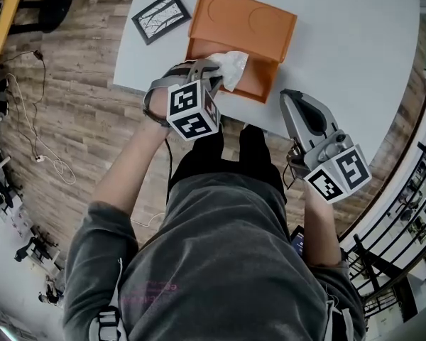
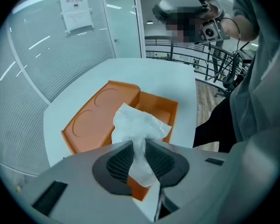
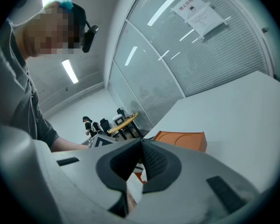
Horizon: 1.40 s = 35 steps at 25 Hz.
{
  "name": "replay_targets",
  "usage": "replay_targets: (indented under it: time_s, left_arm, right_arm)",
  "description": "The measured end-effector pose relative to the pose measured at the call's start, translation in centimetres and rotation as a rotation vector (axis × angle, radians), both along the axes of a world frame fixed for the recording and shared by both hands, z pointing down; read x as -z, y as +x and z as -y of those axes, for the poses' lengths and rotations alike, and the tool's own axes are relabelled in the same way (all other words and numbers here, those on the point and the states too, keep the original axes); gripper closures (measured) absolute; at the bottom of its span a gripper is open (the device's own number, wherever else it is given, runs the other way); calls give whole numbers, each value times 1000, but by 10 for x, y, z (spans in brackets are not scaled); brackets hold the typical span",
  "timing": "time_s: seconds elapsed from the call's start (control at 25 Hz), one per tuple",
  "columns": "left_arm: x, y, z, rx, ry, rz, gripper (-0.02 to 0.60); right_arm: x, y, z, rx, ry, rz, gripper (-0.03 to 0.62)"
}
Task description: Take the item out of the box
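The white plastic bag (image 2: 137, 125) is clamped between the pads of the left hand-held gripper (image 1: 210, 71), just above the near edge of the open orange box (image 1: 264, 85). The right hand-held gripper (image 1: 290, 98) hangs at 4 o'clock of the box, jaws together and empty. I judge the lifting-out step is in hand. Next, the bag must rise clear and go onto the counter (image 1: 355, 41).
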<state>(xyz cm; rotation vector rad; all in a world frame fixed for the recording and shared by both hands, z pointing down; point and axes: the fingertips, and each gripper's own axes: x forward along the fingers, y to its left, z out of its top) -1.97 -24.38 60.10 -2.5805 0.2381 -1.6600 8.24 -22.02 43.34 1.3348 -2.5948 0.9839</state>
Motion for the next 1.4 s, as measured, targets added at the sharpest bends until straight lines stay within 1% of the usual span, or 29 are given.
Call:
replay_targets:
  time_s: [0.56, 0.8, 1.04, 1.4]
  left_arm:
    - [76, -12, 17, 137, 72, -155, 482]
    - [105, -11, 23, 169, 108, -223, 482]
    - [138, -8, 27, 178, 150, -283, 482]
    - [184, -9, 29, 241, 185, -390, 482]
  right_arm:
    - [47, -18, 17, 36, 87, -25, 591]
    - [59, -20, 24, 38, 122, -36, 591]
    - [74, -18, 31, 36, 154, -47, 591]
    - [99, -16, 31, 38, 205, -59, 591]
